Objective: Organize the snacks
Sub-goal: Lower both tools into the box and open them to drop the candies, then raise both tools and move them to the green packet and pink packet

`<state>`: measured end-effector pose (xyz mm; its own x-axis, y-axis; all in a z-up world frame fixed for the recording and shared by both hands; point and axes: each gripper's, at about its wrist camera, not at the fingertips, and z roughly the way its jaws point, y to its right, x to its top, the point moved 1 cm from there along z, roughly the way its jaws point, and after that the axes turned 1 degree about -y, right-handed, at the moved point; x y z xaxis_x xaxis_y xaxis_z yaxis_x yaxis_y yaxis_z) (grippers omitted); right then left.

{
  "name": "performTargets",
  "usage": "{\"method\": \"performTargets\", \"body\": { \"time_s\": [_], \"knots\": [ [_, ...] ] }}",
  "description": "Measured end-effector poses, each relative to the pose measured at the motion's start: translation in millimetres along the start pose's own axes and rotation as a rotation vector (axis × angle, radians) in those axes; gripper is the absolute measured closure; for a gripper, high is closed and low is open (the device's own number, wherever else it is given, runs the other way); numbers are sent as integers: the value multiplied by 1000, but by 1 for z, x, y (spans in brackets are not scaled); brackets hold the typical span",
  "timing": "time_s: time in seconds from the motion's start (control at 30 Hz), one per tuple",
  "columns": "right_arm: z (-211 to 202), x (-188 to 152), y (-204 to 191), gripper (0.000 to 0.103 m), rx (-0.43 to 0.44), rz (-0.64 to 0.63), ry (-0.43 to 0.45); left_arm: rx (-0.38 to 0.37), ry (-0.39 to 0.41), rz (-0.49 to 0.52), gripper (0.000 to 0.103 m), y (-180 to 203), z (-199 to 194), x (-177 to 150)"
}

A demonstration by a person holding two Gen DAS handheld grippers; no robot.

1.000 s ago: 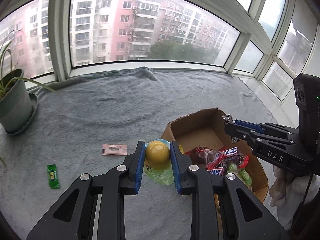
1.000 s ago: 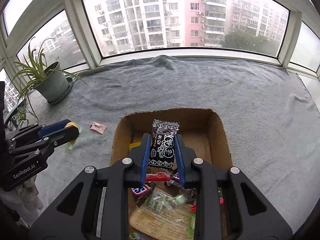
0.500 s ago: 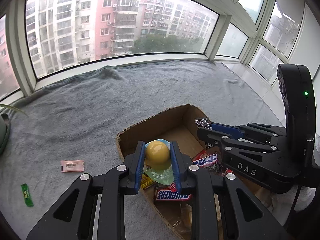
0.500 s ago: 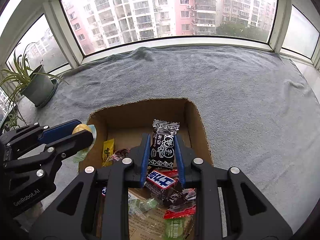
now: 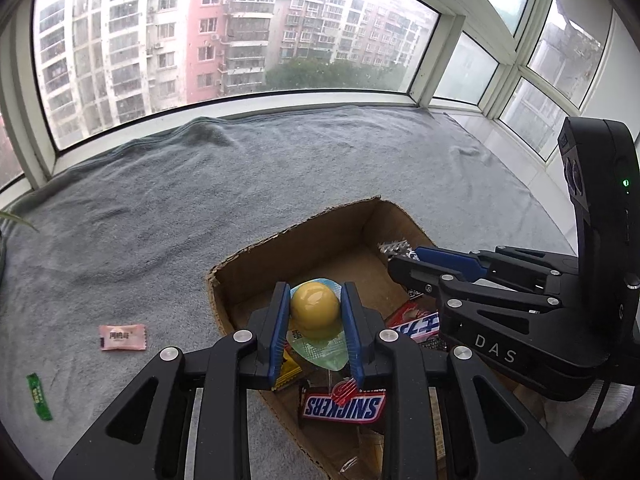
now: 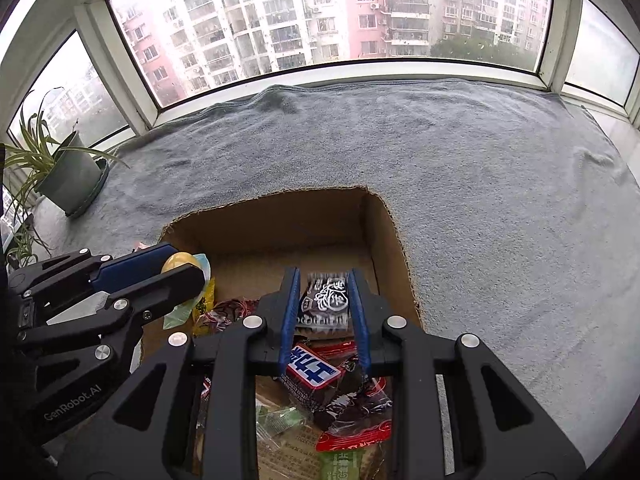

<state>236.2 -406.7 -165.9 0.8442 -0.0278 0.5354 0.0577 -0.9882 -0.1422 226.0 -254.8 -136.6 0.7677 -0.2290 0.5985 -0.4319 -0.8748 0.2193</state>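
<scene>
The towel [image 5: 248, 200] is showing grey; the box [image 5: 296, 240] is showing brown. The ball [image 5: 315, 306] is showing yellow, the wrapper [image 5: 122, 337] pink, the packet [image 6: 326, 300] black-and-white.

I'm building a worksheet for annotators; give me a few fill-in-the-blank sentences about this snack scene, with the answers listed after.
1. The left gripper is shut on a round candy coloured ____.
2. The right gripper holds a dark packet over the open ____ box.
3. The bar lying in the box beneath the left gripper reads ____.
4. Outside the box, on the grey cloth, lie a green packet and a ____ one.

Missing words: yellow; cardboard; Snickers; pink
</scene>
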Motion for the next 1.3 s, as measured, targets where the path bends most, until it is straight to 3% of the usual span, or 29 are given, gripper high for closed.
{"method": "performTargets", "body": {
  "time_s": [0.07, 0.13, 0.2, 0.3, 0.43, 0.63, 0.97, 1.3],
  "knots": [
    [0, 0, -1, 76, -5, -3, 0, -2, -4, -1, 79, 0, 0, 0],
    [-2, 0, -1, 57, -14, -5, 7, 0, -6, -5, 72, 0, 0, 0],
    [-5, 1, -2, 49, -22, -5, 19, -1, -5, -11, 70, -1, -1, 0],
    [-6, 2, -3, 49, -24, -5, 20, 2, 0, -8, 70, -2, -4, 0],
    [-9, 3, -5, 37, -43, -9, 27, 1, 1, -13, 70, -4, -6, -1],
    [-15, 4, -6, 27, -57, -10, 38, 6, 8, -9, 70, -4, -11, -2],
    [-32, 12, -30, 26, 3, -44, 75, 37, 32, -55, 70, -33, -35, -13],
    [-29, 16, -100, 26, 102, -230, 68, 121, 54, -183, 70, -106, -72, -42]
  ]
}}
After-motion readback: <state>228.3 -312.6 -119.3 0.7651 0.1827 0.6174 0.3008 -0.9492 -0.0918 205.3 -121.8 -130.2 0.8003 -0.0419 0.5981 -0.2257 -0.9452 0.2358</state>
